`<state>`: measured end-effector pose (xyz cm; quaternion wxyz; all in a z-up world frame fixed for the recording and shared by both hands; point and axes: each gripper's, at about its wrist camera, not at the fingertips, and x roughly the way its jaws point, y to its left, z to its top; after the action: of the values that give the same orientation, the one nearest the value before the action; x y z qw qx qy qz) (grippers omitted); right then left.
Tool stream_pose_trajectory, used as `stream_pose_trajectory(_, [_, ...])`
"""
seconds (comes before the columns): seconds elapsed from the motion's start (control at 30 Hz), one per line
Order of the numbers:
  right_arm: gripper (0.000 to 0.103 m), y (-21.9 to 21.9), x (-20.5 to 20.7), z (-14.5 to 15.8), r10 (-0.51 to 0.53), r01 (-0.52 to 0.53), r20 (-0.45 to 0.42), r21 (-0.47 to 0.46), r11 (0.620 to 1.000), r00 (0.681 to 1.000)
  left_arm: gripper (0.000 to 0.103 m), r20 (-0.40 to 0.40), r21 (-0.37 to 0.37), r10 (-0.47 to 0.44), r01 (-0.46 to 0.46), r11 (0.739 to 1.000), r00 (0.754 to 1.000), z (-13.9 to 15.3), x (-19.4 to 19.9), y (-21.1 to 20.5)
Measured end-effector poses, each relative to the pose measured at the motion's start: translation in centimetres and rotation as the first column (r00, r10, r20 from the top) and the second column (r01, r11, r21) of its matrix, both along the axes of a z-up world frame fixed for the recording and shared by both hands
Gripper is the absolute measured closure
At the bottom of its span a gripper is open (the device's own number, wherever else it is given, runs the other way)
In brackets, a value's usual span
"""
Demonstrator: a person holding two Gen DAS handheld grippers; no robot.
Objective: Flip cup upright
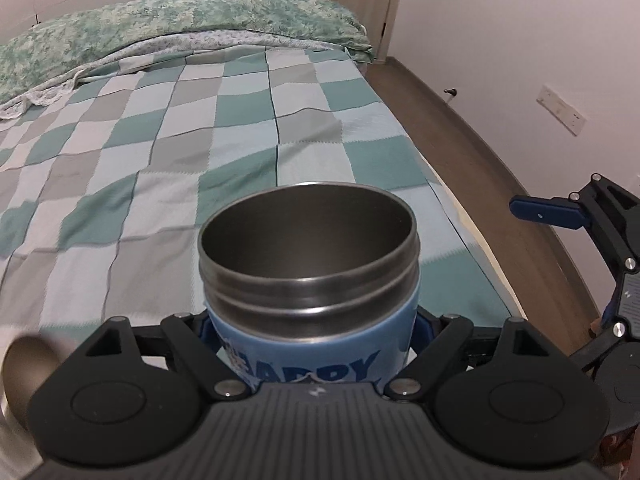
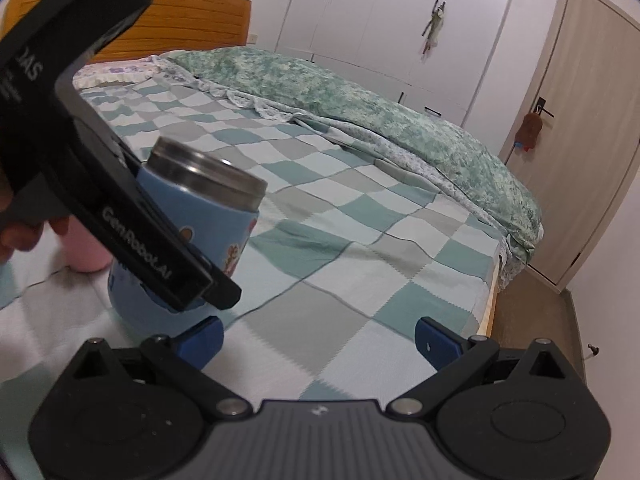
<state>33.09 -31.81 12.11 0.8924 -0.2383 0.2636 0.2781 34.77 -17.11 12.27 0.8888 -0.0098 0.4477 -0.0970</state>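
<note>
A blue cup (image 1: pixel 312 344) with a steel rim and cartoon print is clamped between the fingers of my left gripper (image 1: pixel 314 332), mouth up and tilted slightly. In the right wrist view the same cup (image 2: pixel 192 224) stands nearly upright with its base on or just above the checked bedspread (image 2: pixel 360 240), and the left gripper (image 2: pixel 132 220) grips its side. My right gripper (image 2: pixel 318 340) is open and empty, just right of the cup. It also shows at the right edge of the left wrist view (image 1: pixel 560 212).
A green quilt (image 2: pixel 360 112) is bunched along the far side of the bed. A pink object (image 2: pixel 86 248) sits behind the cup. A round metal object (image 1: pixel 24 364) lies at the lower left. The bed edge (image 1: pixel 472 216) and wooden floor (image 1: pixel 500 184) lie to the right.
</note>
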Motion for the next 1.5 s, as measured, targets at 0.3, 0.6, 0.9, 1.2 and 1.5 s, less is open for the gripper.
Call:
stream_pose_trajectory(0.3, [0.001, 1.3, -8.9, 0.1, -0.002, 0.001, -0.023, -0.04, 0.999, 1.0, 0.017, -0.06, 0.008, -0.047, 0.048, 0.999, 0.997, -0.3, -8.6, 1.3])
stream_pose_trajectory(0.6, [0.001, 1.2, -12.7, -2.7, -0.002, -0.001, -0.088, -0.031, 1.0, 0.996, 0.017, -0.168, -0.001, -0.076, 0.077, 0.997, 0.983, -4.4, -12.0, 1.8])
stream_pose_trajectory(0.9, [0.001, 0.2, -11.8, -5.3, -0.022, 0.019, -0.126, -0.027, 0.999, 0.992, 0.016, -0.196, -0.026, -0.056, 0.052, 0.998, 0.979, -7.5, -9.8, 1.8])
stream_pose_trajectory(1.2, [0.0, 0.2, -11.7, -5.2, -0.061, 0.062, -0.135, 0.007, 0.998, 0.989, 0.0, -0.129, 0.003, -0.089, 0.09, 0.996, 0.988, -6.0, -10.6, 2.0])
stream_pose_trajectory(1.5, [0.0, 2.2, -14.2, -2.1, -0.141, 0.149, -0.115, 0.06, 0.987, 0.983, 0.0, 0.041, -0.007, -0.11, 0.11, 0.994, 0.993, -3.2, -15.4, 7.4])
